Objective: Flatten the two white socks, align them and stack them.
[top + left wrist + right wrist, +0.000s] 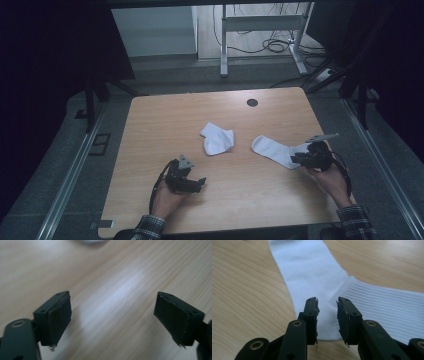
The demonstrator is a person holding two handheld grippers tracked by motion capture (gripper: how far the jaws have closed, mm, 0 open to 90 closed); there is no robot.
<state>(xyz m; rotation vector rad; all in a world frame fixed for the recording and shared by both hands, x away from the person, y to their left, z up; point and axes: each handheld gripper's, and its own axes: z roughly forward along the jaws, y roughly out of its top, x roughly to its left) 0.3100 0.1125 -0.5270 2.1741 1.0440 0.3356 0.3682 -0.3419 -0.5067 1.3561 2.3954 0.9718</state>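
From above, I see the light wooden rectangular table (150,150) with two white cotton socks on it. The folded white sock (217,140) lies near the table's middle, at about one o'clock from my left gripper (196,183). The flat white sock with the ribbed cuff (275,149) lies toward the right side, and its cuff end reaches my right gripper (298,159). The two socks lie apart, with bare wood between them. My left gripper sits low over the near left part of the table, well apart from both socks, its tips pointing toward three o'clock. My right gripper points toward nine o'clock, into the cuff. A small dark round hole (252,102) sits in the tabletop at twelve o'clock, near the far edge.

Looking along my left gripper (112,315), its two black jaws stand wide apart with nothing between them, just blurred wood grain below. A sliver of white fabric (91,241) shows at twelve o'clock on the top edge.

Looking along my right gripper (327,315), the jaws stand close together with a narrow gap, and they are not clamped on anything. The flat sock (312,272) lies right beneath and ahead of them, smooth foot running toward eleven o'clock, ribbed cuff spreading toward three o'clock. The tips hover at the near edge of the sock, where smooth knit meets ribbing.
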